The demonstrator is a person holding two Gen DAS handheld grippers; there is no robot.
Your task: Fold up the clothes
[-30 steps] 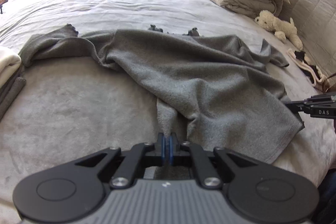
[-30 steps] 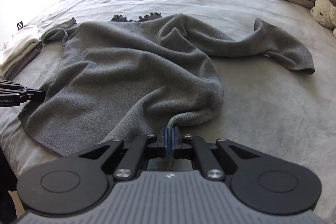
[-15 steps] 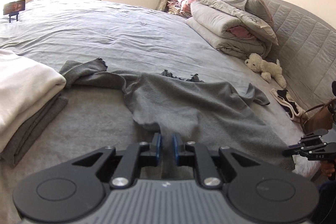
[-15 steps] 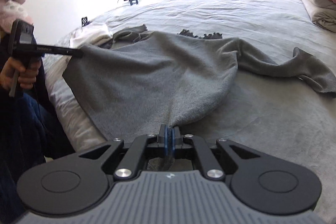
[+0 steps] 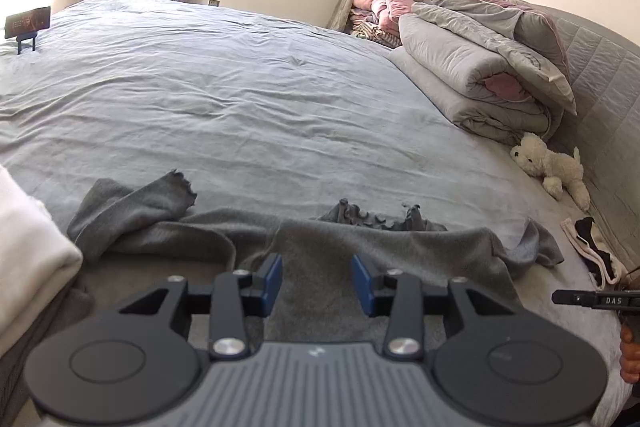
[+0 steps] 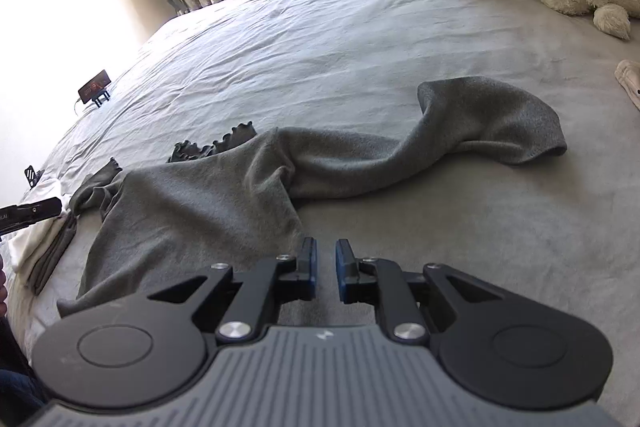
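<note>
on the grey bed [image 5: 248,99]: grey sweater [image 5: 320,251] lying spread w/ body toward the near edge, no longer pinched. both hems clamped a sec ago, now let go. left gripper [image 5: 316,281] w/ jaws just been opening, now well apart, nothing between the blue pads but sweater seen past them, not gripped. right gripper [image 6: 326,269] also just been opening, narrow gap only, pads clear of fabric, bare bedcover behind the gap. cameras tipped up vs before: window, curtains and headboard now in frame, sweater lower in both views.

sweater [image 6: 192,211]: soft fleecy knit, matte mid-grey, rumpled. one sleeve [image 6: 492,123] curving off to the right in right wrist view, cuff end rounded and open. other sleeve [image 5: 132,215] doubled over on itself in left wrist view, frilly edge at the cuff. ruffled dark collar [image 5: 376,217] at the far side of the body. hem side flat-ish, a few soft ridges.

just left of the sweater: folded stack [image 5: 28,267], cream plush on top, grey piece under, touching sweater edge or not, can't tell. far right: rolled quilted duvet [image 5: 472,79], puffy, grey w/ pink lining; fluffy white stuffed toy [image 5: 552,167] near it. small dark clock-like display on a stand [image 5: 28,23] at far left, well apart. bedcover smooth woven w/ fine creases.
</note>
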